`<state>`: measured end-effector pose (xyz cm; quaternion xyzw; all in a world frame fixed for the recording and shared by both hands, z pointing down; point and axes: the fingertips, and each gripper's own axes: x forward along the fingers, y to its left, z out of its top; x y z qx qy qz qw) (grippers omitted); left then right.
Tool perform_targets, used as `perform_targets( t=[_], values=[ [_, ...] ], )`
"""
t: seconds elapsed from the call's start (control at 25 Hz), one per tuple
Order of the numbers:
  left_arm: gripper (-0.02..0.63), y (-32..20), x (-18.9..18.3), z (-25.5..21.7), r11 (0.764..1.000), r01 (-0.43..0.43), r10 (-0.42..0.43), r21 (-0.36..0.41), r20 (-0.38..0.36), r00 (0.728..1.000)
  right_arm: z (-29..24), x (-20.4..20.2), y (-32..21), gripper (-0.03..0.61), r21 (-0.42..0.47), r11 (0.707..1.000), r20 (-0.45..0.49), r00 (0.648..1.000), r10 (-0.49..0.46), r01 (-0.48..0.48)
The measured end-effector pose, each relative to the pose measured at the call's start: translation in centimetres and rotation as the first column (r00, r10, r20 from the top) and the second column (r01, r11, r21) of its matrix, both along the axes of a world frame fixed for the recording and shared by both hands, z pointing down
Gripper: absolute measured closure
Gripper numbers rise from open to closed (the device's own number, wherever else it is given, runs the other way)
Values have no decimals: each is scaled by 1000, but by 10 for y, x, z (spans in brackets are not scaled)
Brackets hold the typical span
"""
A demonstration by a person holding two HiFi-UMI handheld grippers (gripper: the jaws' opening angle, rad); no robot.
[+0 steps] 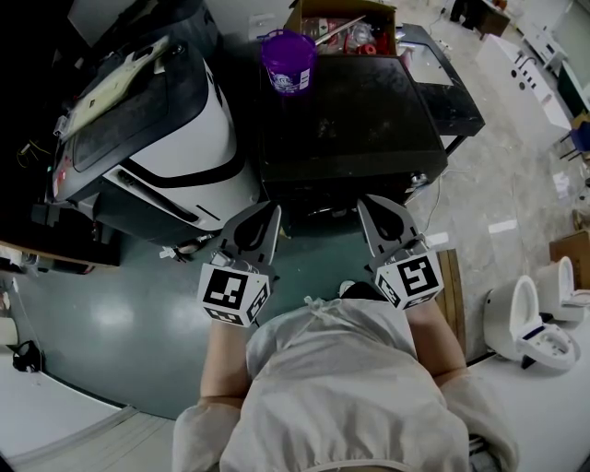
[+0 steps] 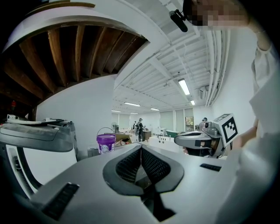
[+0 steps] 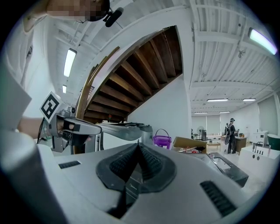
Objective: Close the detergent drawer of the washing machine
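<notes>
A black-topped machine (image 1: 355,115) stands just ahead of me in the head view, its front face in shadow below the near edge. I cannot make out a detergent drawer on it. My left gripper (image 1: 273,209) and right gripper (image 1: 363,200) are held side by side close to my chest, tips pointing at that front. Each is shut with nothing between the fingers, as the left gripper view (image 2: 141,147) and the right gripper view (image 3: 138,144) confirm. Each gripper view also shows the other gripper beside it.
A white and black appliance (image 1: 157,129) leans at the left. A purple bucket (image 1: 288,60) stands on the black top's far edge, with an open cardboard box (image 1: 346,23) behind it. White toilets (image 1: 530,318) sit at the right on the floor.
</notes>
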<state>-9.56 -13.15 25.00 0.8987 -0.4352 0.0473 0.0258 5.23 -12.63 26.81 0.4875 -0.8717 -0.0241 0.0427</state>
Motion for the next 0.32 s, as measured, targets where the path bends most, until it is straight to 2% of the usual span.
perform_targets(
  t=[0.32],
  values=[
    [594, -1, -6, -6, 1000, 4, -4, 10, -17, 1000, 4, -1, -1, 578, -6, 1000, -18, 999, 27, -27]
  ],
)
